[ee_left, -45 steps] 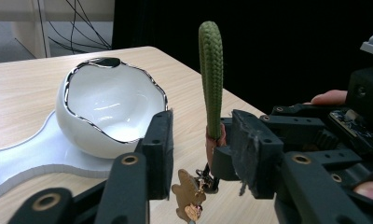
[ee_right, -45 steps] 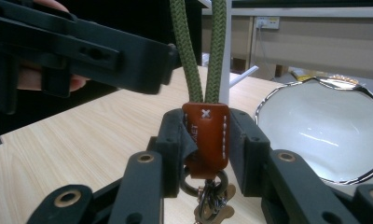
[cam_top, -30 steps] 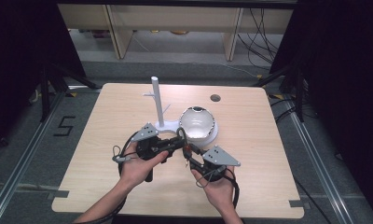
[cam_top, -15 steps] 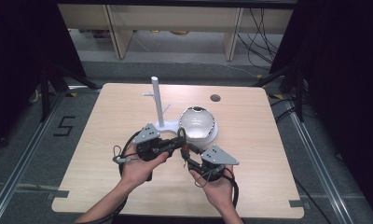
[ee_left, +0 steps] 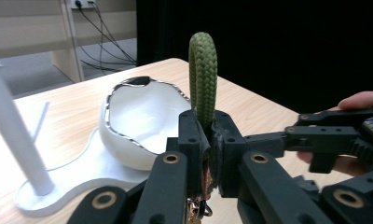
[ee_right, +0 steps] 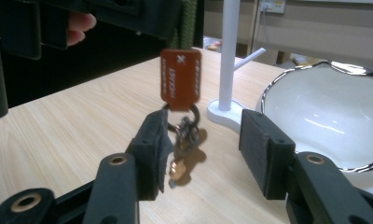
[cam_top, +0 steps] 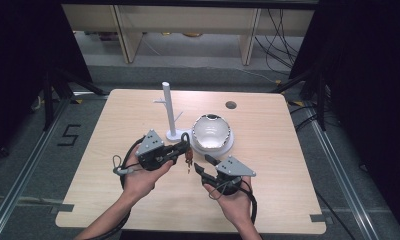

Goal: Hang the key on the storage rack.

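My left gripper (cam_top: pixel 183 148) is shut on a green rope loop (ee_left: pixel 203 74) that stands up between its jaws. From the loop hang a brown leather tag (ee_right: pixel 180 79) and a metal ring with keys (ee_right: pixel 184 140), just above the table (cam_top: pixel 113 200). In the high view the keychain (cam_top: pixel 188 159) dangles between the two grippers. My right gripper (ee_right: pixel 205 149) is open. Its left pad (ee_right: pixel 153 140) is close beside the hanging keys, with the other pad well clear of them. The right gripper (cam_top: pixel 203 166) sits front right of the left one.
A white bowl with a silver rim (cam_top: pixel 211 132) rests on a white base just behind the grippers. On the same base stands a white pole with short pegs (cam_top: pixel 168 107). A round hole (cam_top: pixel 231 105) lies in the table's far right.
The left hand has shifted slightly left and away with the keychain. The right gripper has hardly moved.
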Motion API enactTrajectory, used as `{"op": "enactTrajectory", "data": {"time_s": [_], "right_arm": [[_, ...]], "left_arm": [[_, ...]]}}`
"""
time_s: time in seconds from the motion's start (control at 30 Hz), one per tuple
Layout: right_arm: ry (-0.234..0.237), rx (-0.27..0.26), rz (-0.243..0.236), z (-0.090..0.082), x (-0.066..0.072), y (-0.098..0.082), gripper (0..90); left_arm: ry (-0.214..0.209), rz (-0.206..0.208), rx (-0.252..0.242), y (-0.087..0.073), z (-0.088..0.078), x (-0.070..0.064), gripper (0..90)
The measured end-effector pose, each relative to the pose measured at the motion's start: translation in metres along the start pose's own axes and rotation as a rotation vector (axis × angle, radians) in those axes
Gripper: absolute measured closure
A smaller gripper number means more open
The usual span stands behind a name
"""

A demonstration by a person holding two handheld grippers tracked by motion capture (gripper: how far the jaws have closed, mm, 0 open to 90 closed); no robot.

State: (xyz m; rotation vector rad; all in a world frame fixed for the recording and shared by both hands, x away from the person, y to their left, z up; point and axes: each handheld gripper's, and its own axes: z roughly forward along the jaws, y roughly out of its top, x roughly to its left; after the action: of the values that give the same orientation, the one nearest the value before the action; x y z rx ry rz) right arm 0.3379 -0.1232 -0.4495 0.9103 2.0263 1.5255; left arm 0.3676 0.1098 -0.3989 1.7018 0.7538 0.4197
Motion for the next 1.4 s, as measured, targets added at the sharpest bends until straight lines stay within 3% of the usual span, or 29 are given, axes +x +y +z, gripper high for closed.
{"op": "enactTrajectory", "data": {"time_s": [0.23,0.3,0.37,0.57,0.6,0.67,0.8,0.93,1.4], "right_arm": [[-0.023,0.021,0.012,-0.005,-0.004,-0.003,51.3],[-0.021,0.01,0.027,-0.005,-0.004,-0.004,51.2],[-0.025,0.009,0.002,-0.006,-0.007,-0.004,50.8],[-0.026,0.03,0.005,-0.009,-0.009,-0.006,49.3],[-0.036,0.035,0.025,-0.01,-0.008,-0.007,49.3],[-0.049,0.033,-0.018,-0.011,-0.011,-0.007,49.4],[-0.044,0.035,0.024,-0.013,-0.012,-0.01,49.4],[-0.05,0.056,0.005,-0.016,-0.014,-0.011,49.1],[-0.052,0.058,0.031,-0.024,-0.018,-0.017,49.2]], "left_arm": [[0.05,0.023,0.002,-0.003,-0.008,0.01,83.4],[0.057,0.025,0.002,-0.004,-0.01,0.013,83.4],[0.062,0.031,0.001,-0.004,-0.011,0.014,83.4],[0.08,0.031,-0.007,-0.004,-0.017,0.018,83.4],[0.082,0.033,-0.007,-0.004,-0.017,0.019,83.4],[0.087,0.029,-0.009,-0.004,-0.019,0.021,83.4],[0.101,0.032,-0.007,-0.004,-0.022,0.024,83.4],[0.114,0.029,-0.008,-0.004,-0.025,0.029,83.4],[0.166,0.04,-0.008,-0.004,-0.035,0.043,83.4]]}}
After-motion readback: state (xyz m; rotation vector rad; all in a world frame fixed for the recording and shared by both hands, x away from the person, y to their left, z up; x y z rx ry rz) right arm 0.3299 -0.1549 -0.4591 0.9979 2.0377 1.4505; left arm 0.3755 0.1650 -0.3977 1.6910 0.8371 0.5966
